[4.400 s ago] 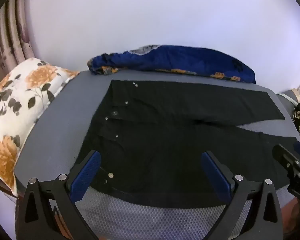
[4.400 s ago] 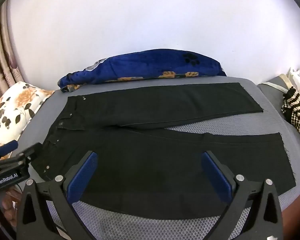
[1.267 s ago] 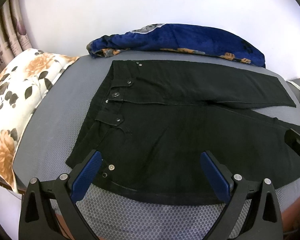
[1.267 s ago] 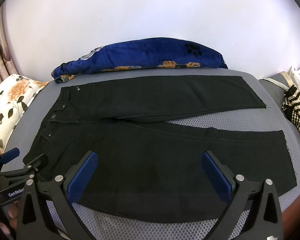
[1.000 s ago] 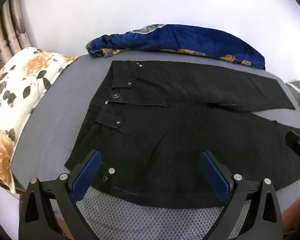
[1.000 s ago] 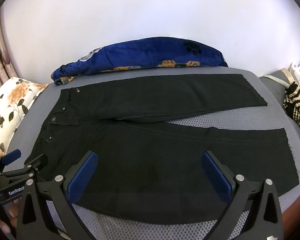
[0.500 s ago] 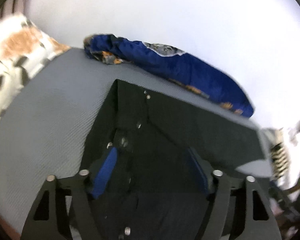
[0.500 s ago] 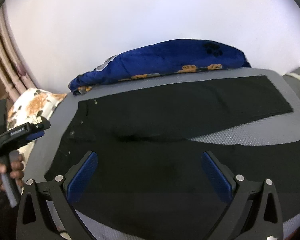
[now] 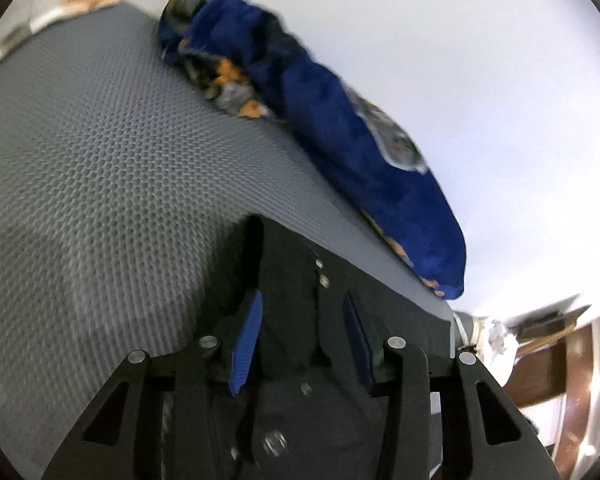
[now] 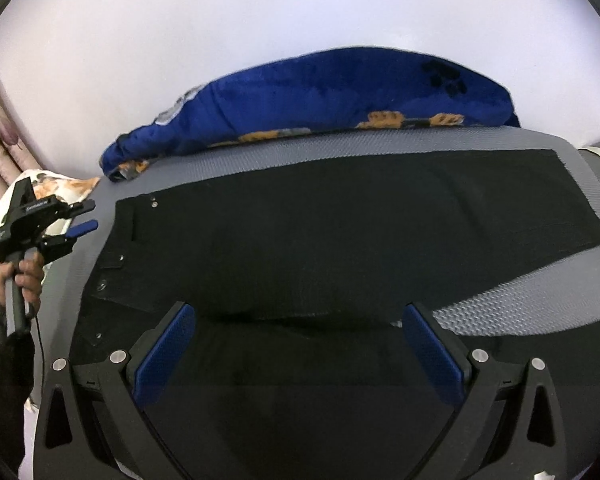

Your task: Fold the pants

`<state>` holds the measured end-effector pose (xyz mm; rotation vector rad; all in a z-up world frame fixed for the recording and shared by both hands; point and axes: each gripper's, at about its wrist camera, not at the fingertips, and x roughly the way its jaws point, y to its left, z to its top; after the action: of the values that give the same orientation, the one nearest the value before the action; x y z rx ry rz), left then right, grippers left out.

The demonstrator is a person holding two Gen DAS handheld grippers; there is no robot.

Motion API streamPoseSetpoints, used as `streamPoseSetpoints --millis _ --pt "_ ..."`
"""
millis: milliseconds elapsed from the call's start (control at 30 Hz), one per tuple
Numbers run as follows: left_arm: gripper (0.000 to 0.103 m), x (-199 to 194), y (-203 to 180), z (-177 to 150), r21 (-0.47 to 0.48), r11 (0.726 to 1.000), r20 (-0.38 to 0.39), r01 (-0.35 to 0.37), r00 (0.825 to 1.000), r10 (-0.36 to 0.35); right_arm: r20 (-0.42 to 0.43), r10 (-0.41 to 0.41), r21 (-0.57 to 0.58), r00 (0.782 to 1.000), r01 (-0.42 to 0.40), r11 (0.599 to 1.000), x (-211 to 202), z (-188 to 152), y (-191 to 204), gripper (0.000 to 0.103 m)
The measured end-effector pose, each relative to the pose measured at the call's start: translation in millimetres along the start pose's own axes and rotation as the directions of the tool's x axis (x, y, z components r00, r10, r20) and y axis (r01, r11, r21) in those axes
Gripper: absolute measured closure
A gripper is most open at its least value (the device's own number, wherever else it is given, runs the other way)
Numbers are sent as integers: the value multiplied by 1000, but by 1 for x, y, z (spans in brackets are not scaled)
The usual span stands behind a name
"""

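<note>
Right wrist view | pants [image 10: 340, 240] laid flat on bed [image 10: 540, 304] for folding | right tongs [image 10: 300, 354] released above crotch | left tongs [image 9: 300, 332] half-closed, ungripped, at waistband corner, lower centre.

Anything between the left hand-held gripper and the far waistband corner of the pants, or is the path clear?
Nothing visible blocks it. The left hand-held gripper sits right at the pants waistband, blue pads either side of the fabric. The blue blanket lies beyond, apart from it.
</note>
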<state>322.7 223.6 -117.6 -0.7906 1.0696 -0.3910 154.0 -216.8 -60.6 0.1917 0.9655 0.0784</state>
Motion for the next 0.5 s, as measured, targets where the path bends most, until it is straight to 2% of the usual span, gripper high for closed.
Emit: streamPoseSetpoints --millis 100,300,500 --pt "60 16 14 11 -31 1000 -35 3 999 -4 -21 -1 -1 1000 1 1000 15 5 4 0" --pt "60 39 17 23 11 999 -95 39 995 -38 -42 -2 -21 999 1 1000 36 15 11 0" --pt "60 64 5 36 68 989 -158 129 981 -117 -51 1 -36 999 -3 999 56 30 14 0"
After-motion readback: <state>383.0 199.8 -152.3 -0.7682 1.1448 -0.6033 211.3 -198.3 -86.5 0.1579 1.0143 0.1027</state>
